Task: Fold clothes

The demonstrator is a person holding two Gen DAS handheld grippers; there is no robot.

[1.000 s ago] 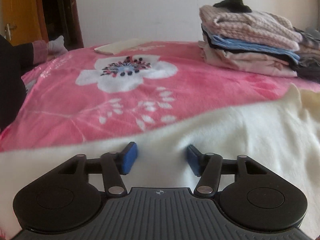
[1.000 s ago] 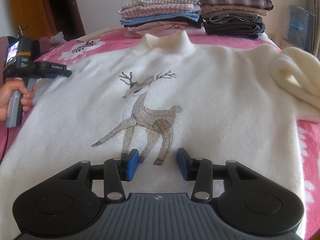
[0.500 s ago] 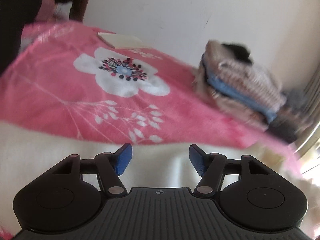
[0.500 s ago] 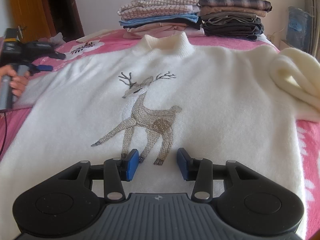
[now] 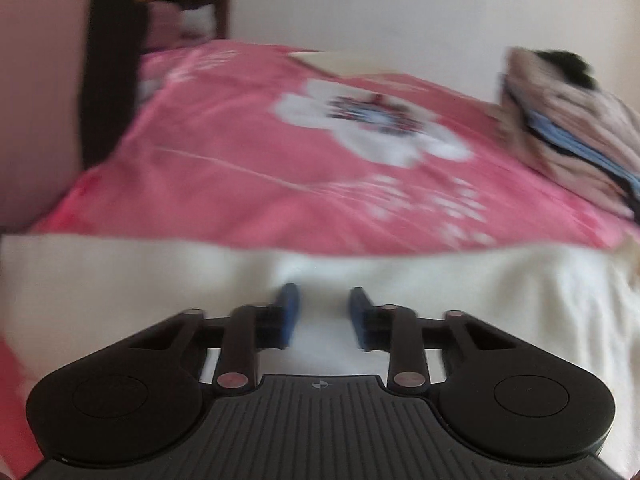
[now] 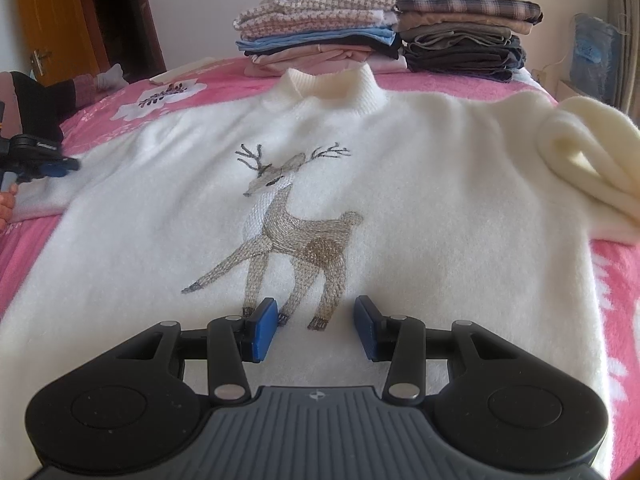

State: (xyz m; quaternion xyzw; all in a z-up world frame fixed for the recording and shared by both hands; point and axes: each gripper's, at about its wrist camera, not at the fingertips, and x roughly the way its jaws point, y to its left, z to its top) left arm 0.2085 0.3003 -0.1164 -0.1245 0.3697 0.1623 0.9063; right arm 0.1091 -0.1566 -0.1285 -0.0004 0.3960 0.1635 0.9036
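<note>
A cream sweater (image 6: 420, 184) with an embroidered deer lies flat, front up, on the pink bed cover (image 6: 612, 280). Its right sleeve (image 6: 592, 152) is bunched in a loop at the shoulder. My right gripper (image 6: 316, 322) is open just above the hem below the deer's feet, holding nothing. My left gripper (image 5: 323, 312) sits low over the left sleeve (image 5: 460, 300), its blue pads (image 5: 289, 310) a narrow gap apart with cream cloth showing between them. That same left gripper (image 6: 60, 168) appears at the sleeve end in the right wrist view, beside a person's hand (image 6: 6, 204).
Two stacks of folded clothes (image 6: 320, 28) (image 6: 460, 36) stand at the far edge against the wall, the lighter stack (image 5: 580, 128) also in the left wrist view. A flat cream item (image 6: 184, 70) lies back left. An orange door (image 6: 52, 20) is at the left.
The left gripper has swung and dropped onto the sleeve, and its jaws have narrowed. The right gripper and the sweater body have not moved.
</note>
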